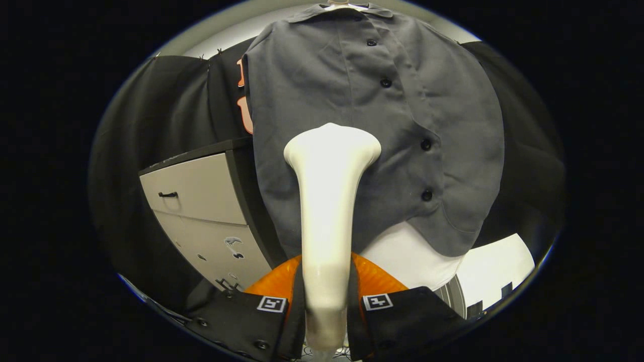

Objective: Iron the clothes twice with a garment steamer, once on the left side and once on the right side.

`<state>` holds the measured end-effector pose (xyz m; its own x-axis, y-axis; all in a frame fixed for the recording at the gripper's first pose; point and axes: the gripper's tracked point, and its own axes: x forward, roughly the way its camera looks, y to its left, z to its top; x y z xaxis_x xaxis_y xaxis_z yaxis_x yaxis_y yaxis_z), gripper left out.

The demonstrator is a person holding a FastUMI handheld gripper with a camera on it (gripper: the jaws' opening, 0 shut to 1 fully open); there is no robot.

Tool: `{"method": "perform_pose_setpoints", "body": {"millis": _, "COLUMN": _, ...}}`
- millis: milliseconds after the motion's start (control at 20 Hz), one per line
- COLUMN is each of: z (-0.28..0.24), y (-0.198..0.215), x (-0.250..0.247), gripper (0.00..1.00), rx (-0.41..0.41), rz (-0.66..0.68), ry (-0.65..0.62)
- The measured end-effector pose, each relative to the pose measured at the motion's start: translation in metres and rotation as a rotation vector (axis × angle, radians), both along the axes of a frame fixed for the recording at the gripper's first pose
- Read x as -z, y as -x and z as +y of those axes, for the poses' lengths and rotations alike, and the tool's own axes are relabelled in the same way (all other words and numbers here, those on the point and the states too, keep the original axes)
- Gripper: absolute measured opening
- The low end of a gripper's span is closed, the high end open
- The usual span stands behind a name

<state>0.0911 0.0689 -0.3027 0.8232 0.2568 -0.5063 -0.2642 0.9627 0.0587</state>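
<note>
A grey button-up shirt hangs from a hanger straight ahead, its row of dark buttons running down to the right of the steamer. My gripper is shut on the white garment steamer, both fingers pressing its handle. The steamer's wide head points up and sits against the shirt's left half, a little below mid-height. A white garment hangs out beneath the grey shirt's hem.
A grey drawer cabinet with a dark top stands to the left of the shirt, close to its edge. Black cloth walls surround the shirt on both sides. A white surface lies low to the right.
</note>
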Motion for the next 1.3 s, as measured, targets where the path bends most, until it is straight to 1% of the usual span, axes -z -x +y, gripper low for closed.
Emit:
{"method": "perform_pose_setpoints", "body": {"millis": 300, "z": -0.005, "y": 0.007, "x": 0.022, "gripper": 0.41, "rx": 0.013, "rz": 0.047, "ry": 0.013}}
{"method": "perform_pose_setpoints", "body": {"millis": 500, "z": -0.006, "y": 0.015, "x": 0.023, "gripper": 0.41, "rx": 0.011, "rz": 0.058, "ry": 0.013}}
{"method": "perform_pose_setpoints", "body": {"millis": 650, "z": -0.003, "y": 0.023, "x": -0.003, "gripper": 0.41, "rx": -0.013, "rz": -0.030, "ry": -0.012}}
{"method": "perform_pose_setpoints", "body": {"millis": 800, "z": 0.001, "y": 0.032, "x": -0.037, "gripper": 0.41, "rx": -0.034, "rz": -0.084, "ry": -0.033}}
{"method": "perform_pose_setpoints", "body": {"millis": 1000, "z": 0.003, "y": 0.034, "x": -0.095, "gripper": 0.41, "rx": -0.062, "rz": -0.168, "ry": -0.069}}
{"method": "perform_pose_setpoints", "body": {"millis": 1150, "z": -0.005, "y": 0.030, "x": -0.143, "gripper": 0.41, "rx": -0.069, "rz": -0.243, "ry": -0.090}}
{"method": "perform_pose_setpoints", "body": {"millis": 1300, "z": -0.023, "y": 0.028, "x": -0.176, "gripper": 0.41, "rx": -0.069, "rz": -0.275, "ry": -0.103}}
